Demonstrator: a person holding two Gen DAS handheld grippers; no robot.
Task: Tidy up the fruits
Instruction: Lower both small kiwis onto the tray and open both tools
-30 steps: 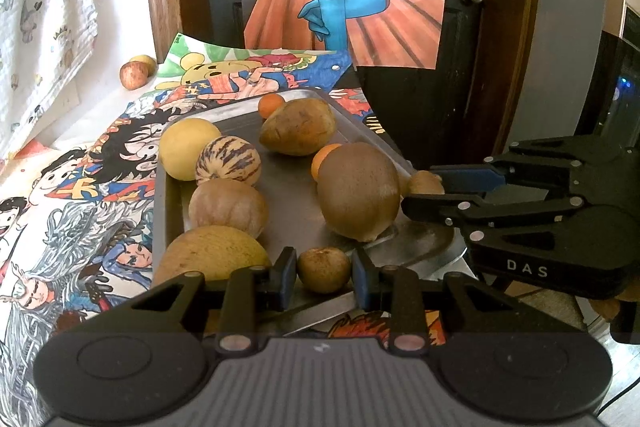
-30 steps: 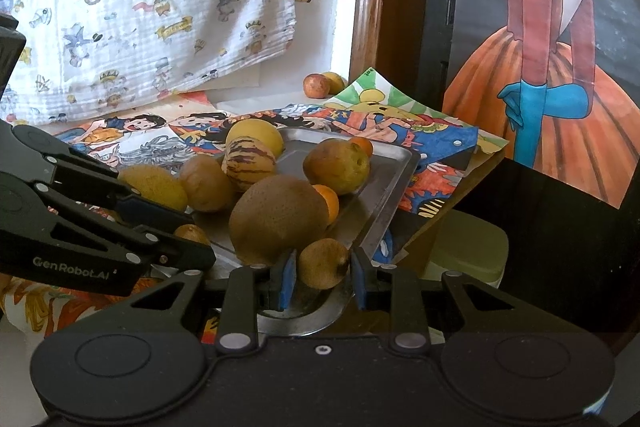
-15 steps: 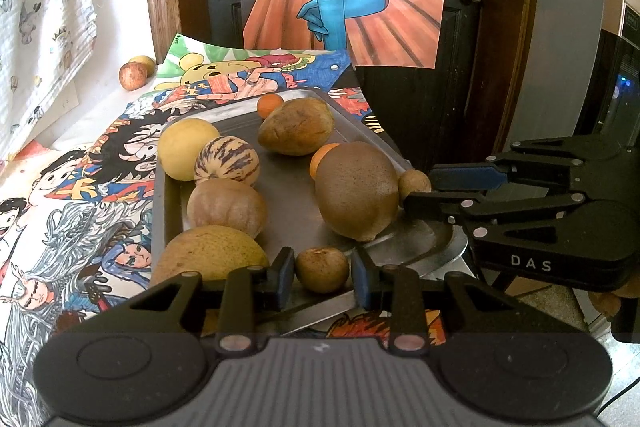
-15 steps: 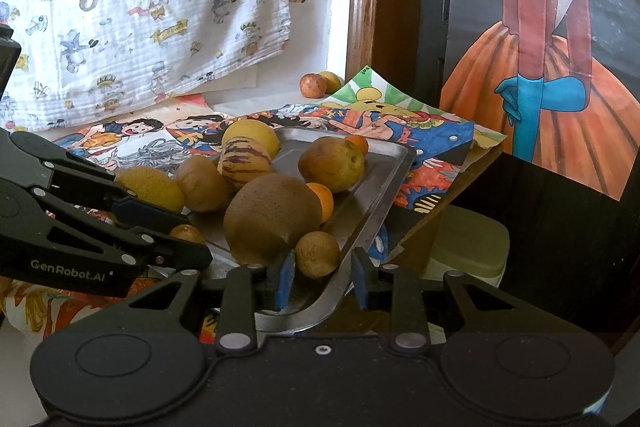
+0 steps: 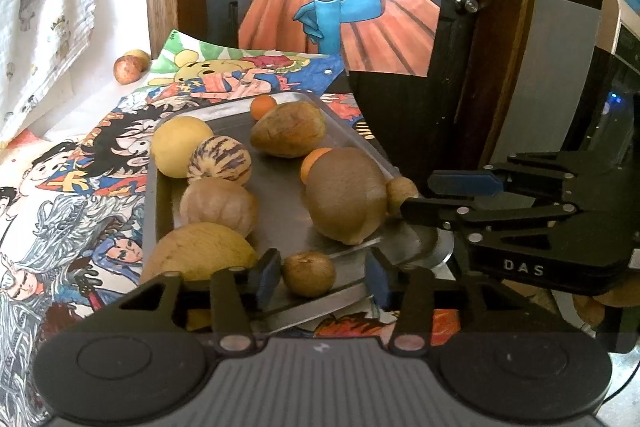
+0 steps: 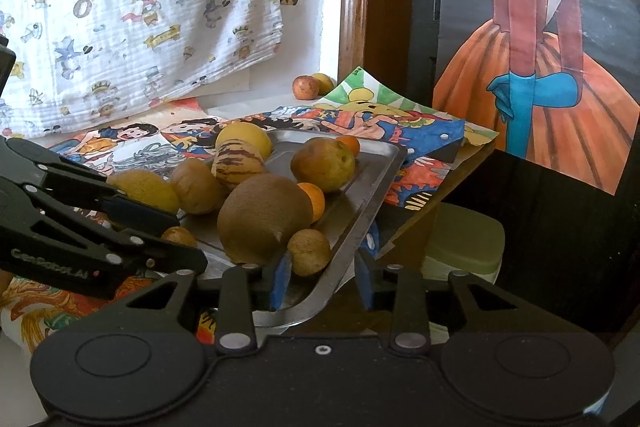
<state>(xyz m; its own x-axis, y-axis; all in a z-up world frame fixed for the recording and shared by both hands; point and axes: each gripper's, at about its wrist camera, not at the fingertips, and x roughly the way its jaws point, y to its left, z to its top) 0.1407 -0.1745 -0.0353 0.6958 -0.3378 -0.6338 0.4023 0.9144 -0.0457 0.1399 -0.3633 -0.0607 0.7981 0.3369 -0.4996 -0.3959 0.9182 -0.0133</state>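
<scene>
Fruits (image 5: 346, 195), brown, yellow, orange, on tray (image 5: 280, 187); both grippers (image 5: 320, 279) (image 6: 322, 279) apart.

Ahead of the left fingers (image 5: 264, 277), a big brown fruit (image 5: 346, 195) blocks the tray (image 5: 280, 187); bare metal lies open left of it. The tray rim (image 6: 356, 227) crosses between the right fingers (image 6: 280, 281).

The tray (image 5: 280, 187) is smooth brushed metal with a dull sheen; the big brown fruit (image 5: 346, 197) looks matt and finely fuzzy; the striped fruit (image 5: 220, 159) is smooth-skinned. The cloth (image 6: 132, 11) is crinkled white printed fabric; the door frame (image 6: 356, 7) is glossy varnished wood; the grippers' bodies (image 6: 320, 367) are matt black plastic.
</scene>
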